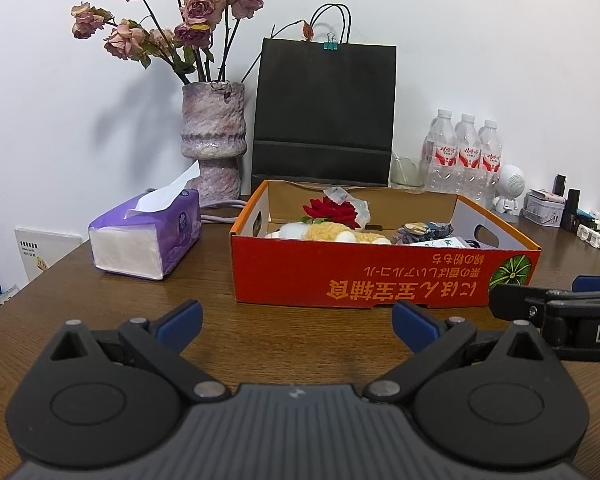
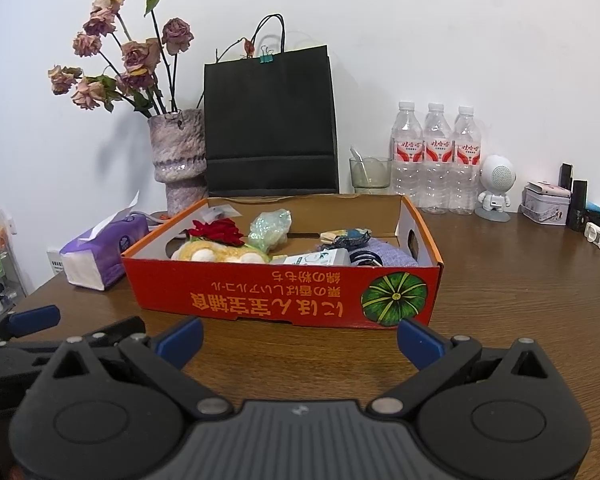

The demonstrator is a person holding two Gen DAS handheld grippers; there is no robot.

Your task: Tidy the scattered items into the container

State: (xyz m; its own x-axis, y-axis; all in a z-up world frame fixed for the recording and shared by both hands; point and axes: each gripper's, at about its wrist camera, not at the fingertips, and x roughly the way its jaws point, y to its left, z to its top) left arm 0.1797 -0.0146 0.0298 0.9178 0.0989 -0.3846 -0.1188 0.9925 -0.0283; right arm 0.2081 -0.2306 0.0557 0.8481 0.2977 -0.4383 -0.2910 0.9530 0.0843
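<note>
Sitting straight ahead of both your grippers, the orange cardboard box (image 2: 284, 292) lies with its long side across your view, already holding the plush toy (image 2: 216, 254), red rose (image 2: 216, 230) and small pouches. Your left gripper (image 1: 296, 322) and right gripper (image 2: 300, 338) hang wide and empty above bare wooden table (image 2: 520, 300), right nearer the box's pumpkin end. Only the tissue pack (image 1: 148, 240) lies left of the box, nearer your left.

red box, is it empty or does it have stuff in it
Not empty: the red box holds a plush toy, a red rose and other small items.
</note>
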